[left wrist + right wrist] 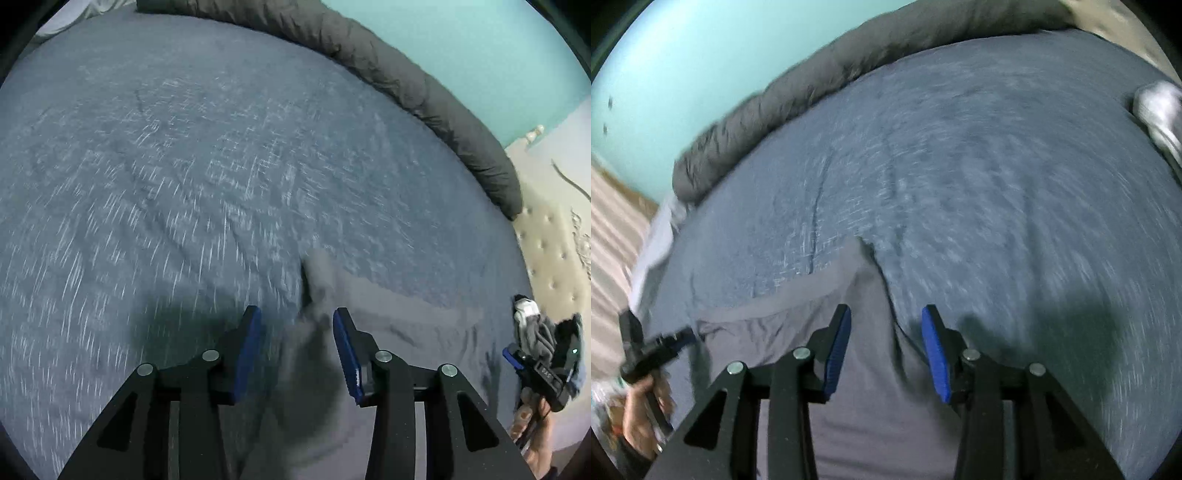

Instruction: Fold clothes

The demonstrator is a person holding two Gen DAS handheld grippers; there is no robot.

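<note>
A grey garment (325,369) lies flat on the blue-grey bedspread (166,166), filling the lower middle of both wrist views. In the left wrist view the left gripper (297,350) hangs over it with its blue-padded jaws spread wide, the cloth showing between them; nothing is clamped. In the right wrist view the right gripper (886,347) is likewise wide apart above the same garment (871,387), whose upper edge runs from the lower left of the frame up to a small peak just above the jaws.

Only the left wrist view shows the right gripper from outside, at the lower right edge, with a hand (535,424) on its handle and a bundle of grey and white cloth (535,321) just above it; a tufted beige headboard (546,240) stands behind. Only the right wrist view shows a blurred white cloth item (1160,107) at the upper right and the other hand (642,413) at the lower left. A rolled dark grey duvet (406,74) borders the bed below a teal wall (683,74).
</note>
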